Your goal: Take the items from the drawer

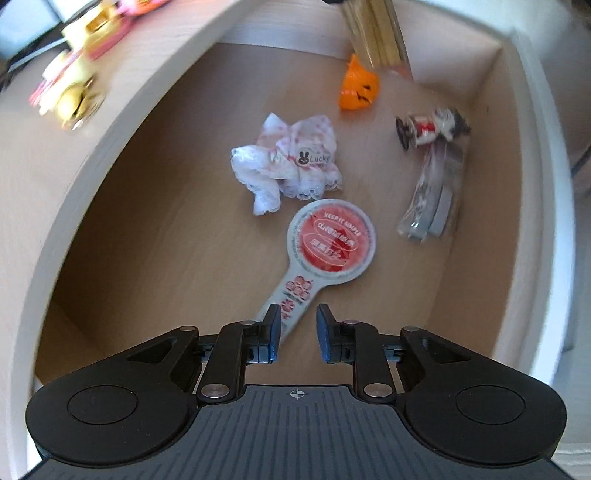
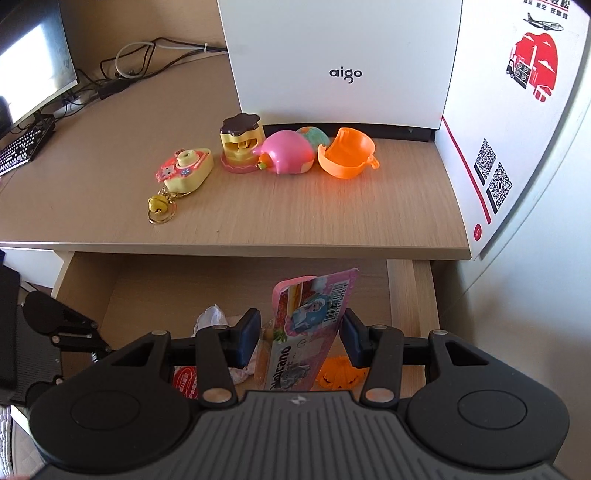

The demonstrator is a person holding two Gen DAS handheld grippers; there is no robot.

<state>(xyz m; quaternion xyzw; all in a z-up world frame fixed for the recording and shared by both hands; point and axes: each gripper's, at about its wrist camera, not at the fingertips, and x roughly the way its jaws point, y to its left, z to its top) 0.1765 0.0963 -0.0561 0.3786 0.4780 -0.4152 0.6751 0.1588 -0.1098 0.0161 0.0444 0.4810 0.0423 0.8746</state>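
The drawer (image 1: 110, 155) is pulled out below the desk. Inside lie a white lacy cloth (image 1: 291, 162) tagged "Lucky", a round red paddle (image 1: 334, 236), an orange pumpkin toy (image 1: 358, 86), a small red-and-white figure (image 1: 432, 127) and a clear bag (image 1: 432, 199) of grey parts. My left gripper (image 1: 298, 328) hangs over the paddle's handle, pointing steeply down, jaws a little apart, gripping nothing. My right gripper (image 2: 301, 336) is shut on a pink snack packet (image 2: 314, 295), held upright above the drawer. In the left wrist view that packet (image 1: 376, 33) shows at the top edge.
On the desk top stand a camera keychain toy (image 2: 184, 170), a pudding toy (image 2: 242, 144), a pink toy (image 2: 288, 155) and an orange shell (image 2: 347, 155). Behind them stands a white aigo box (image 2: 340, 55), with a printed carton (image 2: 517, 110) at the right. A monitor and cables are at the far left.
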